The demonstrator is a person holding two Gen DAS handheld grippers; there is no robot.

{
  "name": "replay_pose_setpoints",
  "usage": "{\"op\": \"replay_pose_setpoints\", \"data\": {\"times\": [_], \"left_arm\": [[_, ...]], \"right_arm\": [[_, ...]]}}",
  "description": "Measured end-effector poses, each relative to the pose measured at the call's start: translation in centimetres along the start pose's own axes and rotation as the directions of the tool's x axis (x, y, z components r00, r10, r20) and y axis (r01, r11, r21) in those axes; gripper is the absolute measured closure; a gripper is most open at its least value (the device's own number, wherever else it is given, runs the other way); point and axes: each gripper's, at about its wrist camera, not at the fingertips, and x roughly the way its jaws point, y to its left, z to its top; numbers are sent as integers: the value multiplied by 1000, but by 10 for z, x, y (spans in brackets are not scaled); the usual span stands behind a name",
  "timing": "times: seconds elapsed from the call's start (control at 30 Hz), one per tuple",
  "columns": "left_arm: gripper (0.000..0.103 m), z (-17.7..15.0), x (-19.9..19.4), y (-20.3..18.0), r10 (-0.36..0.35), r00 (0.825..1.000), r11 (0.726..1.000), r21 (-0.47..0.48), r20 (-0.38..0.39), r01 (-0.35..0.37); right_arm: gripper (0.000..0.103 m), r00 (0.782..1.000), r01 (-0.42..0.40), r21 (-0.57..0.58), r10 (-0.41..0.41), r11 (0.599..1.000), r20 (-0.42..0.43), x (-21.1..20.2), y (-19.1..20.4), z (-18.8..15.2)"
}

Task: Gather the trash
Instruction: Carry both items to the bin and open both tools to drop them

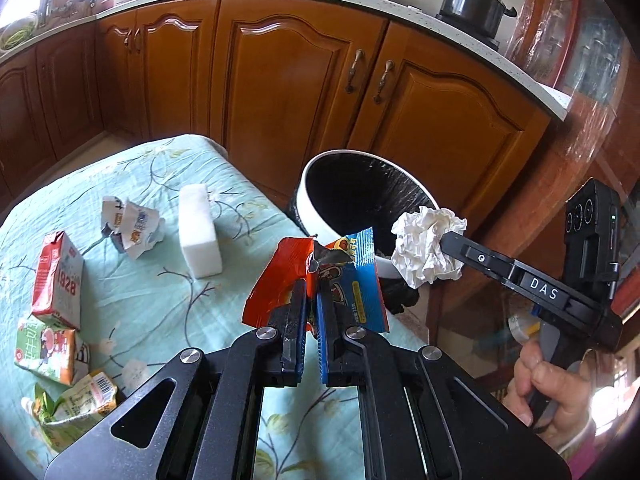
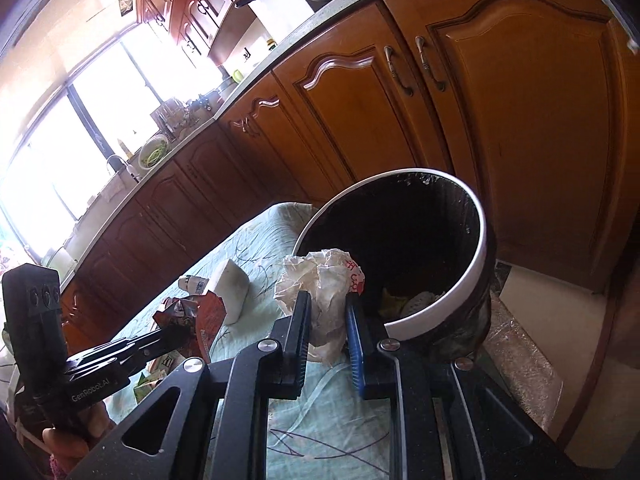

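Note:
My left gripper (image 1: 312, 292) is shut on a red and blue snack wrapper (image 1: 360, 280) and holds it above the table edge, just short of the white-rimmed trash bin (image 1: 316, 208). My right gripper (image 2: 326, 300) is shut on a crumpled white paper ball (image 2: 320, 276) at the bin's near rim (image 2: 480, 256); the ball also shows in the left wrist view (image 1: 424, 244). Some trash lies in the bin's bottom (image 2: 420, 300). The left gripper with its wrapper shows at lower left in the right wrist view (image 2: 192, 320).
On the floral tablecloth (image 1: 160, 300) lie a white foam block (image 1: 200, 232), a crumpled carton (image 1: 132, 228), a red milk carton (image 1: 58, 280), a green-orange carton (image 1: 48, 348) and a flattened pouch (image 1: 76, 400). Wooden cabinets (image 1: 280, 72) stand behind the bin.

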Motion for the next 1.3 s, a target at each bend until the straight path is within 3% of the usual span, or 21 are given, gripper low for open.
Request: {"op": "replay_pose_setpoints", "data": {"times": [0.5, 1.17, 1.3], "left_arm": [[99, 43, 47, -42, -21, 999, 997, 71, -35, 24], [99, 69, 97, -53, 3, 995, 994, 109, -101, 8], [99, 69, 103, -53, 4, 994, 994, 105, -112, 8]], "right_arm": [[85, 998, 52, 19, -52, 998, 17, 4, -28, 27], [85, 994, 104, -15, -104, 995, -32, 36, -44, 50], [81, 993, 109, -20, -109, 994, -37, 41, -44, 53]]}}
